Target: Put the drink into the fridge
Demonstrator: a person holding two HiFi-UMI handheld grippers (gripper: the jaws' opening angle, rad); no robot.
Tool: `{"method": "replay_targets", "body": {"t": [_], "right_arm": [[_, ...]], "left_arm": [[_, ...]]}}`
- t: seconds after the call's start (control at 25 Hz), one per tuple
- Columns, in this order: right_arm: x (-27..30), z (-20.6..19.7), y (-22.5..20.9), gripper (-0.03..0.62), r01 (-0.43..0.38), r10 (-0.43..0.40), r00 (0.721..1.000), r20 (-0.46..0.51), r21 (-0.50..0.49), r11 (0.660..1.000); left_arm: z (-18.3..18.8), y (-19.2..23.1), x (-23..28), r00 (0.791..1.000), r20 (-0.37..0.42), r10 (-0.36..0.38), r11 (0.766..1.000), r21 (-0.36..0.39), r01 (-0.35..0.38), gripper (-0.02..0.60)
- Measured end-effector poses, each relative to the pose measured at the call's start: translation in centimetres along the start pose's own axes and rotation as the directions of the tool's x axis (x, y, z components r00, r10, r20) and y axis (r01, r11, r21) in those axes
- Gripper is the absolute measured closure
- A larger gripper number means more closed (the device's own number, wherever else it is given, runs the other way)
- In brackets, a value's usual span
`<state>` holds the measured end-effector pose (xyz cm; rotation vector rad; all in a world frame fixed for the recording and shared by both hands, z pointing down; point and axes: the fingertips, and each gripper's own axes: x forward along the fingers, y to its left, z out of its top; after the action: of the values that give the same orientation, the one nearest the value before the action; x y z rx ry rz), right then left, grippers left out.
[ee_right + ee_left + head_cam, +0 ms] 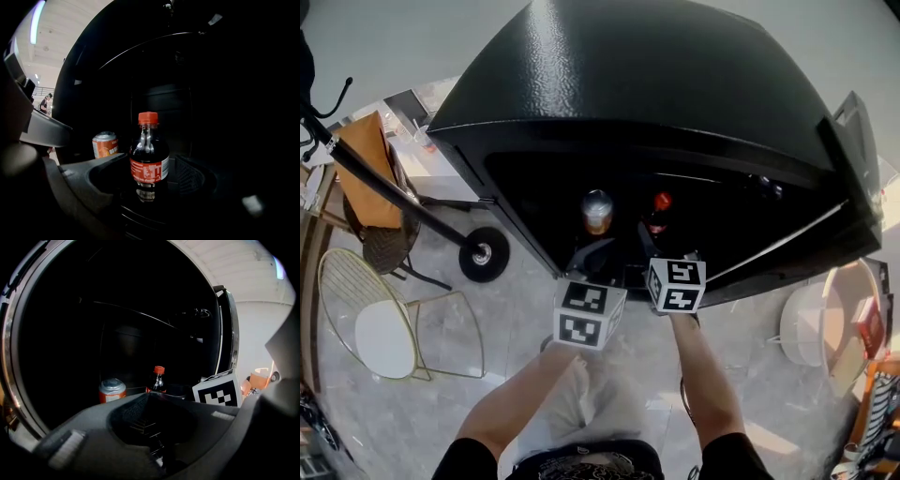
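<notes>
- Shows the right gripper (152, 161) spread wide, one jaw on each side of the bottle (149, 140), with a sliver of gap either side. Reads as no squeeze, probably because the bottle already stands on its own.
- Finds that bottle upright on the bottom of the fridge (609, 75), just inside the opening, with a faint reflection under its base. Looks as if the drink is in place, with only backing out and shutting the door (855, 141) left to do.
- Has the left gripper (151, 397) pinched together at the tips and empty, just beside the right one. Likely held clear of the drinks and free for the door.
- Notes ribbed, matte dark pads on the inner faces of the jaws, suited to gripping smooth plastic.
- Takes the bottle for clear, waisted plastic full of dark liquid, with a red screw cap and a red wrap label. Smooth and rounded, so apt to tip if a jaw nudges it on the way out.
- Places a can (105, 144) to the bottle's left, near it but apart: a short cylinder with an orange side and a dull silver top.
- Marks the fridge as a small black box with a pebbled, glossy top and a dark inside, a thin shelf edge crossing above the drinks, and the door swung open to the right.
- Beyond, leaves a pale polished stone floor (516, 319) and a wire-frame chair (370, 319) with a round white seat.
</notes>
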<state>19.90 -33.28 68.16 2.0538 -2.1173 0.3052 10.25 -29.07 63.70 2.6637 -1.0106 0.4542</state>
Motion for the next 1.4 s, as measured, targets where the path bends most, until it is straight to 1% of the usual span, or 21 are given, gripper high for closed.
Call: {"method": "replay_targets", "body": {"t": [0.16,0.4,0.76,0.96,1.12,1.28,1.4], "right_arm": [[-2.0,1.5,0.2,0.287,-0.007,0.008,1.000,-0.017,0.025,1.000],[-5.7,4.4,1.6,0.303,-0.029,0.030,0.998,-0.057,0.016,0.999],[-13.1,10.2,3.6,0.390,-0.057,0.057,0.992,-0.109,0.008,0.998],[-17.2,14.5,5.4,0.435,-0.087,0.086,0.992,-0.095,-0.008,0.996],[-20.8,17.8,6.1,0.459,-0.110,0.108,0.991,-0.084,-0.019,0.994],[-24.3,20.1,6.9,0.481,-0.123,0.119,0.991,-0.067,-0.052,0.991],[-26.7,21.4,7.3,0.497,-0.131,0.128,0.991,-0.049,-0.052,0.990]], "left_arm": [[1.8,-0.9,-1.0,1.000,-0.001,0.004,1.000,-0.014,-0.004,0.577],[5.1,-2.8,-3.3,1.000,-0.006,0.007,1.000,-0.017,-0.007,0.577],[9.5,-6.3,-8.2,1.000,-0.012,0.025,0.999,-0.047,-0.026,0.577],[11.9,-8.1,-11.6,0.999,-0.006,0.042,0.998,-0.051,-0.042,0.577],[13.6,-10.1,-14.3,0.999,0.003,0.038,0.998,-0.050,-0.038,0.577],[14.6,-11.5,-16.8,0.999,0.012,0.047,0.998,-0.044,-0.047,0.577],[15.1,-12.9,-18.4,0.999,0.017,0.047,0.999,-0.022,-0.047,0.577]]}}
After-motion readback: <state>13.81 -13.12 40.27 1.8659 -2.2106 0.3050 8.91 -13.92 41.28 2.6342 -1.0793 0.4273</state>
